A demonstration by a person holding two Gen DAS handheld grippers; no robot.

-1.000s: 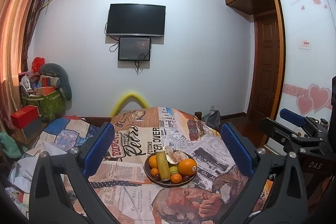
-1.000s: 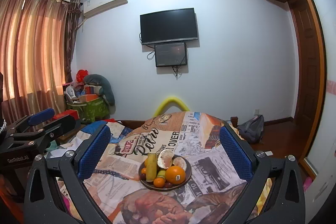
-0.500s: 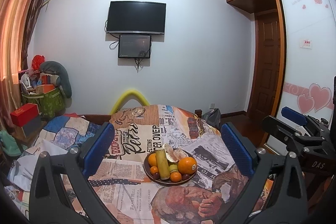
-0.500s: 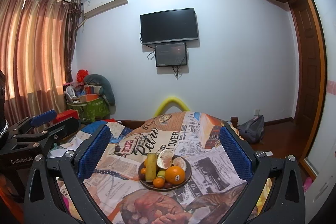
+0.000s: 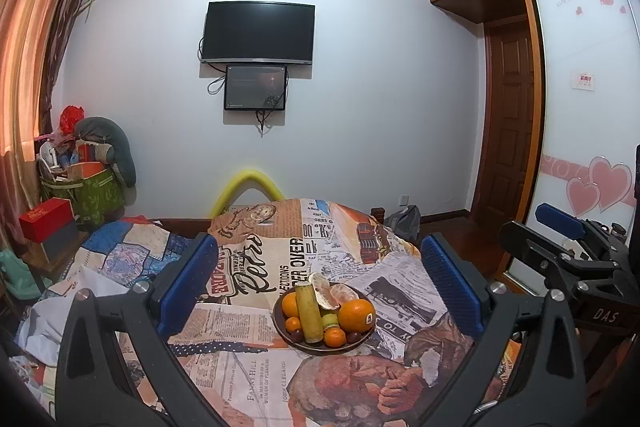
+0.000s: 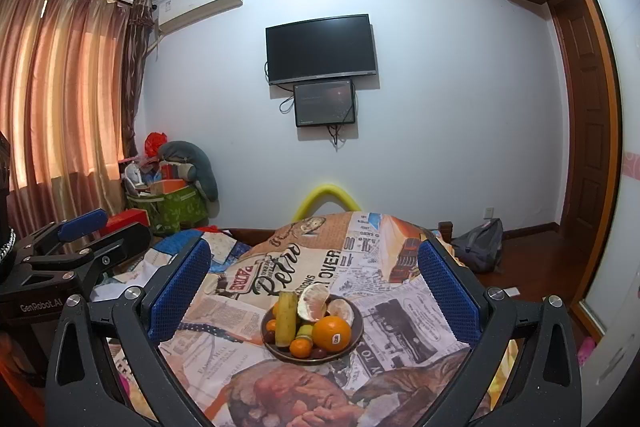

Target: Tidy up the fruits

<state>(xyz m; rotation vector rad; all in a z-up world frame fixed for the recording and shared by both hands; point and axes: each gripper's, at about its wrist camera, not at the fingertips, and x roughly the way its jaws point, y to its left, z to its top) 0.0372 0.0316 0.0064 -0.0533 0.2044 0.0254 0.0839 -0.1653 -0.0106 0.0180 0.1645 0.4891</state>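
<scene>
Left gripper [image 5: 320,279]: jaws spread wide, nothing between the blue pads, held above the surface [image 5: 240,359]. Right gripper [image 6: 314,277]: same, released and empty; its body also shows at the right edge of the left wrist view.

Fruit bowl [image 5: 298,341] sits on the newspaper-print cloth [image 6: 224,359], centred between the fingers in both views. Contents: large stickered orange [image 5: 357,315] at right, upright yellow-green stalk [image 5: 309,313] left of it, peeled citrus segments [image 5: 322,291] behind, small tangerines [image 5: 334,337] in front. Wall TV [image 6: 321,47] behind.
</scene>
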